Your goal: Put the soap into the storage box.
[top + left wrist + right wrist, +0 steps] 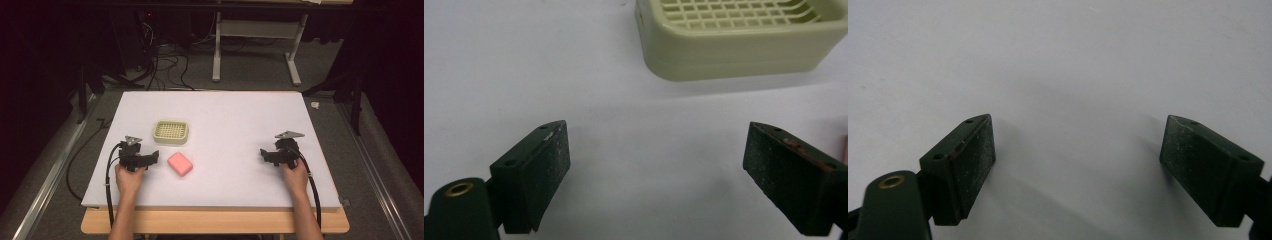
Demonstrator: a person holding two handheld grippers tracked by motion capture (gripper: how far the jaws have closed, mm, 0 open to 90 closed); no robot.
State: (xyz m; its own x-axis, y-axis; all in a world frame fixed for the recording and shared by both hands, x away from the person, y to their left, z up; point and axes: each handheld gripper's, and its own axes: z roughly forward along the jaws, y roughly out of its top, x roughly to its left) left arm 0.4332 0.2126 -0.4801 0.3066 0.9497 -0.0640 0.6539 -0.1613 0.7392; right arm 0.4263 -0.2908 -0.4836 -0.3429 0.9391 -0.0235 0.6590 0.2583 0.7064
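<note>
Both tongs, left point(150, 158) and right point(266, 155), gape empty over the matte white surface point(235, 125); left of centre, a rounded pink bar point(180, 164) lies near a cream slotted tray point(170, 132).

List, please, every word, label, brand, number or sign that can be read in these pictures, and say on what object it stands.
None: no readable text stands on anything here.
Cream soap dish: plain grid, no lettering.
Pink soap bar: no stamp can be made out; too small to tell.
Left hand-held gripper and right hand-held gripper: black jaws, wide apart, no markings.
White table top: blank.
</note>
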